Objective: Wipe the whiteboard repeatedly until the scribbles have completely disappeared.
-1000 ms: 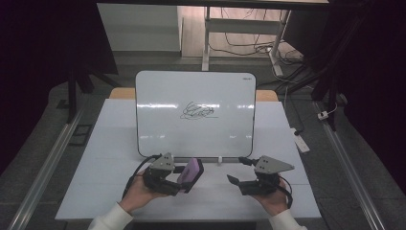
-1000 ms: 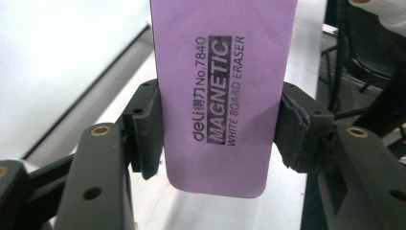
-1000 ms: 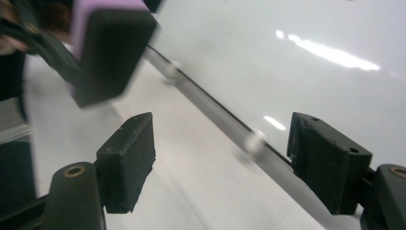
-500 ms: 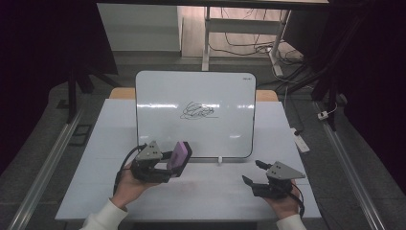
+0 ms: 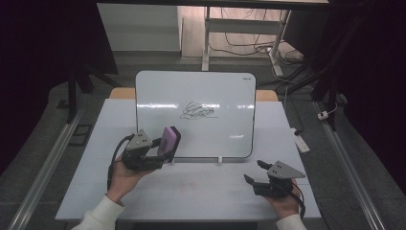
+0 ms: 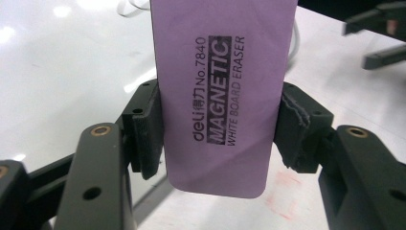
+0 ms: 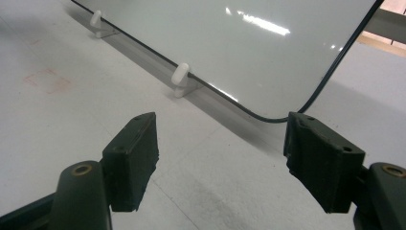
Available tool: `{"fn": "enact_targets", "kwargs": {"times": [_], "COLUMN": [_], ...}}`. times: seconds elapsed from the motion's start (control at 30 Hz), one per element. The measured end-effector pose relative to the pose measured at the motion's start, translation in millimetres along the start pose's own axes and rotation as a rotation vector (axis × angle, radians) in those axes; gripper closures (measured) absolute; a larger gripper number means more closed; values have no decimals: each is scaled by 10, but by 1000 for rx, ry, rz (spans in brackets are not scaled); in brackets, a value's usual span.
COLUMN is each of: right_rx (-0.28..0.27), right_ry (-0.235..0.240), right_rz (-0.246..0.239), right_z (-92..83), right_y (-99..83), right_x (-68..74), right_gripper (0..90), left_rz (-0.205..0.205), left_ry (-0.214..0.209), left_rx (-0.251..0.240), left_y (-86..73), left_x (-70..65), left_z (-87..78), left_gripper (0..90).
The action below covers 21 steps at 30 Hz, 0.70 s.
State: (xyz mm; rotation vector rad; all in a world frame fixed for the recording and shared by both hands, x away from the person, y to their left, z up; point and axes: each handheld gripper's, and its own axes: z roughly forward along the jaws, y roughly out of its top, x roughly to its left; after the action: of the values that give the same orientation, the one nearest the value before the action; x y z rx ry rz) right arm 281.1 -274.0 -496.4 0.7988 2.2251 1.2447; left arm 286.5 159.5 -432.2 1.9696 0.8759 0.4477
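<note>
Item 1. Whiteboard eraser: flat, oblong block with rounded corners, matt lilac-purple face. Black print runs lengthwise: "deli No.7840 MAGNETIC WHITE BOARD ERASER". Its upper end is cut off by the top edge of the left gripper view; the underside is not shown. Location: pinched by its two long sides in the left hand-held gripper, raised over the lower left corner of the whiteboard. In the high view the eraser reads as a small purple slab tilted upward.

Item 2. Left hand-held gripper: black, hard-bodied, brass-coloured pivot screws, ribbed dark pads pressed against either edge of the eraser. Grey three-cornered plate on top, black cable looping to the person's wrist.

Item 3. Right hand-held gripper: same build. Jaws stand spread with nothing between them, having just been closing somewhat. It is low over the tabletop near the front right corner, well apart from the eraser. The right pad shows a frayed upper edge.

Item 4. Whiteboard: glossy white panel, thin dark rim, rounded corners, propped at a lean on small white plastic feet. A black scribble sits near its centre; its strokes are too small to read. Ceiling light glares on the surface.

Item 5. Tabletop: matt, pale grey-white, finely grained, with faint reddish smudges in front of the board.

Item 6. Surroundings: dark and indistinct beyond the tabletop; cables lie on the floor behind.
</note>
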Motion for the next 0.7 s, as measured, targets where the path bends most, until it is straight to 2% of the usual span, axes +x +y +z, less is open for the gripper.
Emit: {"fn": "enact_targets", "kwargs": {"times": [0.07, 0.17, 0.3, 0.47, 0.5, 0.53, 0.7], "right_rx": [2, 0, 2, 6, 8, 8, 8], "right_ry": [-5, -8, -8, -2, -1, -1, -3], "right_rz": [0, 8, 1, 7, 6, 6, 5], "right_z": [1, 7, 21, 29, 32, 32, 31], "right_y": [-1, -9, -15, -18, -18, -18, -16], "right_x": [-6, -24, -42, -42, -42, -42, -40], "right_gripper": [273, 275, 275, 275, 275, 275, 275], "left_rz": [5, -9, -16, -28, -17, -17, 24], "left_ry": [43, 99, 166, 198, 225, 225, 281], "left_rx": [1, -8, 1, 15, 34, 34, 78], "left_y": [65, 188, 354, 505, 555, 555, 656], "left_x": [35, 113, 238, 357, 380, 380, 406], "left_z": [-7, -4, 82, 206, 264, 264, 408], "left_gripper": [410, 410, 410, 409, 409, 410, 409]}}
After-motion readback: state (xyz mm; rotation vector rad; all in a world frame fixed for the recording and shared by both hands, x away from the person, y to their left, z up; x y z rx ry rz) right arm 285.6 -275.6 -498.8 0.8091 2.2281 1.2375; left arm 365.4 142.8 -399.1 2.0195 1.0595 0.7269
